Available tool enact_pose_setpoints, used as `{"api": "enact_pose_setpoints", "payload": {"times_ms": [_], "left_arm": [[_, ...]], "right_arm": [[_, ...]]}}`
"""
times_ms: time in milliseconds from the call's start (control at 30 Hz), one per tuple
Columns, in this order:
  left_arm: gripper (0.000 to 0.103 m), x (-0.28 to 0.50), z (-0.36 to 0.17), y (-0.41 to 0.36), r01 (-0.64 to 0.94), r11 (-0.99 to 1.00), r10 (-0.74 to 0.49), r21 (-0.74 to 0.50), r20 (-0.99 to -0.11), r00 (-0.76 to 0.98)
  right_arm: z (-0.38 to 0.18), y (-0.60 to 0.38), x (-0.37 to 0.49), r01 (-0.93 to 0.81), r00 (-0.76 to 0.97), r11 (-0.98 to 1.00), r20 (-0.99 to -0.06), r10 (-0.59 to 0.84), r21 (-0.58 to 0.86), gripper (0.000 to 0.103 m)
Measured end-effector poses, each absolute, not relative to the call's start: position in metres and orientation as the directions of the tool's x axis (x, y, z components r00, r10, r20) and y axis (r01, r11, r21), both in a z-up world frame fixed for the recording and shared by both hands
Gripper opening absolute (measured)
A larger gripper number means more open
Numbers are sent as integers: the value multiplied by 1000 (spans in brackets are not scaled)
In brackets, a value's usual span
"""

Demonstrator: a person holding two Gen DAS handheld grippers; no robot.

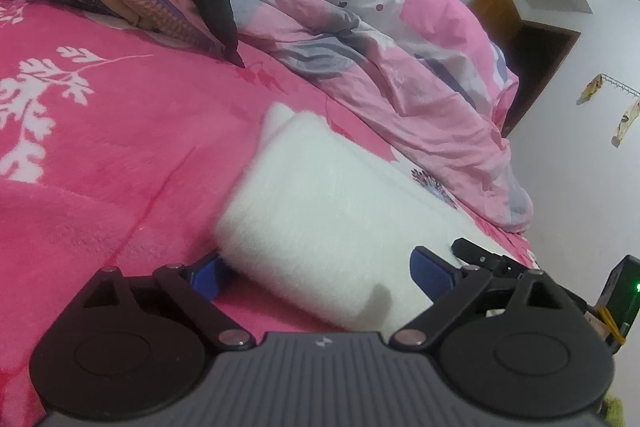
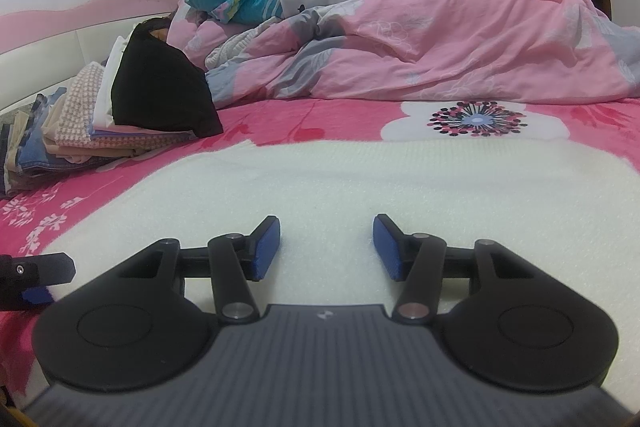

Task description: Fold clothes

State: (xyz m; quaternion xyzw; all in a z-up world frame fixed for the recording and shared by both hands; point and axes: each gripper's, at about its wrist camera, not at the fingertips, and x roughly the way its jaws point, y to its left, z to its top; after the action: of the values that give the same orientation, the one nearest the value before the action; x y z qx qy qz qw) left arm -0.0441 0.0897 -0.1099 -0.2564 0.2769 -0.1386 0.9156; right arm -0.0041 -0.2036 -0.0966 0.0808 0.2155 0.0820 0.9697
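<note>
The white knit garment (image 2: 328,179) lay flat on the pink flowered bedsheet (image 1: 100,147), already doubled into a broad band. From my right side its long axis ran across my view, left to right, with its far edge straight and tidy below the sheet's big white flower. From my left side the same band ran away from me and to the left, its far corner (image 1: 280,115) lifted a little.

My right gripper (image 2: 326,247) sat low over the near part of the garment, pointing across its short way, blue pads (image 2: 266,247) apart with only cloth beneath and nothing pinched. My left gripper (image 1: 316,273) stood at the garment's near end, its fingers spread wide either side of the folded edge, which lay between them; I could not see the pads pressing on it. In the right view the left gripper's tip showed at the band's left end, so the left was nearer that end and the right nearer the middle.

I judged the next fold would carry one end along the long axis toward the other, so the left had the better start.

Beyond lay the stack of folded clothes (image 2: 80,131) with a black piece (image 2: 160,99) on top, and the rumpled pink duvet (image 2: 440,47) well clear.
</note>
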Motion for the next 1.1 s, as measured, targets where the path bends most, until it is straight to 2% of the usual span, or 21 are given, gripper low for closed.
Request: {"api": "enact_pose_setpoints", "payload": {"times_ms": [600,900,1100], "left_arm": [[95,-45,-110,88,111,829,-397,-548,-438,807],[95,-67,-109,79,140,796,-461,-589,-440,771],[95,-55,-113,80,108,749,-473,-653,-415,777]], "right_arm": [[-96,-200,-5,-121,895,974,-404,191,192,53],[-96,-199,-5,-121,895,975,-404,189,189,53],[-96,-200,-4,-124,894,974,-404,192,190,53]]}}
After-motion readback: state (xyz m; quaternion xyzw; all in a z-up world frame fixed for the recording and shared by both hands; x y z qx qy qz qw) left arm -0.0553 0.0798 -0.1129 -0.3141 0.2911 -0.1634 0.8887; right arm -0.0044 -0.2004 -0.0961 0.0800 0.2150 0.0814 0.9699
